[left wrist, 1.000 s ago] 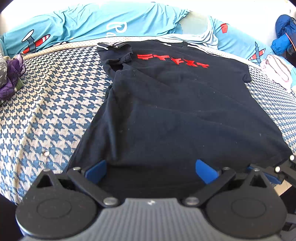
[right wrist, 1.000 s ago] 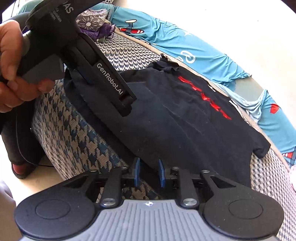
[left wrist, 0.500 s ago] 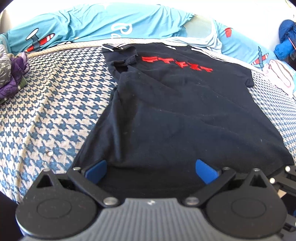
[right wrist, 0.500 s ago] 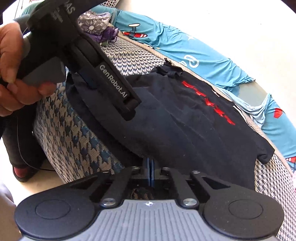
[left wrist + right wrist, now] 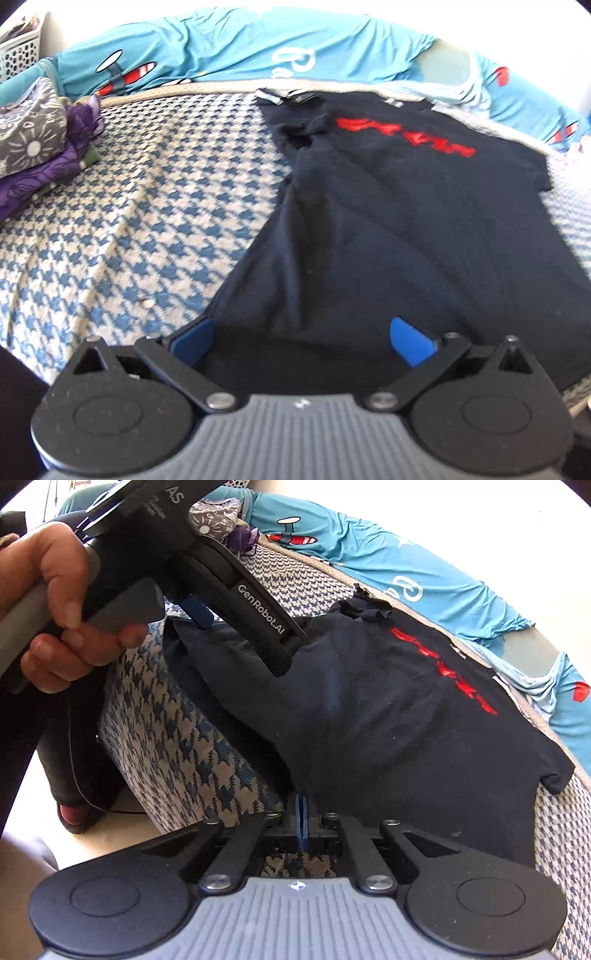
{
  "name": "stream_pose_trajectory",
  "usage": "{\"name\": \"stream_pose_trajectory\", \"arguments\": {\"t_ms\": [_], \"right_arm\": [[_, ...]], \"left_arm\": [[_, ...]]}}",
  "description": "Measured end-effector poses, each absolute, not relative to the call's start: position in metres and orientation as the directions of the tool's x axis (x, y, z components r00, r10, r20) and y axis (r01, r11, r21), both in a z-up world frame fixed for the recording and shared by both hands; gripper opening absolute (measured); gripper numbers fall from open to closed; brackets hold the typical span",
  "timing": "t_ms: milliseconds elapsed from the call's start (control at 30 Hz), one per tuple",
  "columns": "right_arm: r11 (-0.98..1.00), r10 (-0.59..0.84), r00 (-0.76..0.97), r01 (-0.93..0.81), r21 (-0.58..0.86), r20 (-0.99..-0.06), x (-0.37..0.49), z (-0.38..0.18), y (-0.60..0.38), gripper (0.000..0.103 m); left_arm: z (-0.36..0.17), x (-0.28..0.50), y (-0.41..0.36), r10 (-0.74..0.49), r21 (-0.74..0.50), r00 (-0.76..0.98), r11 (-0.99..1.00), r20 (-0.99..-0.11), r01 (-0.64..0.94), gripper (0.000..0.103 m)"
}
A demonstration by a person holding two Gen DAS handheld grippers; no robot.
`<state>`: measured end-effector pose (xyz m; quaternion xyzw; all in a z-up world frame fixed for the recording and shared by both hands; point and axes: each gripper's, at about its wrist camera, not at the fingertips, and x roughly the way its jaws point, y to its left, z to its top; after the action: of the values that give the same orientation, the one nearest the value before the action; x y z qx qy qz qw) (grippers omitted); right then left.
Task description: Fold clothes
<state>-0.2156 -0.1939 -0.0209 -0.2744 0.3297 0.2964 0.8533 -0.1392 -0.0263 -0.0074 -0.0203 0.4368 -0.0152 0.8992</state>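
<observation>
A black T-shirt (image 5: 388, 229) with red lettering (image 5: 402, 134) across the chest lies spread flat on a bed's blue-and-cream houndstooth cover (image 5: 140, 221), its hem at the mattress's near edge, its collar toward the turquoise aeroplane-print bedding (image 5: 229, 44) beyond; one sleeve is bunched and folded in beside the lettering; the lettering itself is too blurred to read. At the hem's right corner the right gripper (image 5: 301, 821) has its blue pads pressed together on the fabric's edge, though the cloth hides the pad tips; at the hem's other side the left gripper (image 5: 301, 332) stands wide, its blue pads (image 5: 410, 341) either side of the cloth without pinching it; a person's hand (image 5: 55, 602) grasps that tool's handle. Left of the shirt, a pile of grey and purple clothes (image 5: 33, 147) is cut off by the frame.
</observation>
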Motion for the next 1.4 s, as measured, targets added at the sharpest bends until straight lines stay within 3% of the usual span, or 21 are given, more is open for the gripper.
{"name": "stream_pose_trajectory", "arguments": {"t_ms": [400, 633, 1400], "right_arm": [[0.688, 0.416, 0.636, -0.687, -0.232, -0.650, -0.215, -0.005, -0.186, 0.004], [0.646, 0.449, 0.634, -0.717, -0.261, -0.629, -0.211, -0.007, -0.163, 0.015], [0.558, 0.476, 0.627, -0.757, -0.338, -0.617, -0.193, -0.035, -0.098, 0.015]], "left_arm": [[-0.007, -0.139, 0.007, 0.029, -0.064, 0.601, 0.989, -0.799, -0.133, 0.103], [-0.006, -0.143, 0.024, 0.031, -0.090, 0.611, 0.982, -0.791, -0.166, 0.103], [-0.003, -0.146, 0.042, 0.026, -0.137, 0.625, 0.968, -0.780, -0.211, 0.103]]}}
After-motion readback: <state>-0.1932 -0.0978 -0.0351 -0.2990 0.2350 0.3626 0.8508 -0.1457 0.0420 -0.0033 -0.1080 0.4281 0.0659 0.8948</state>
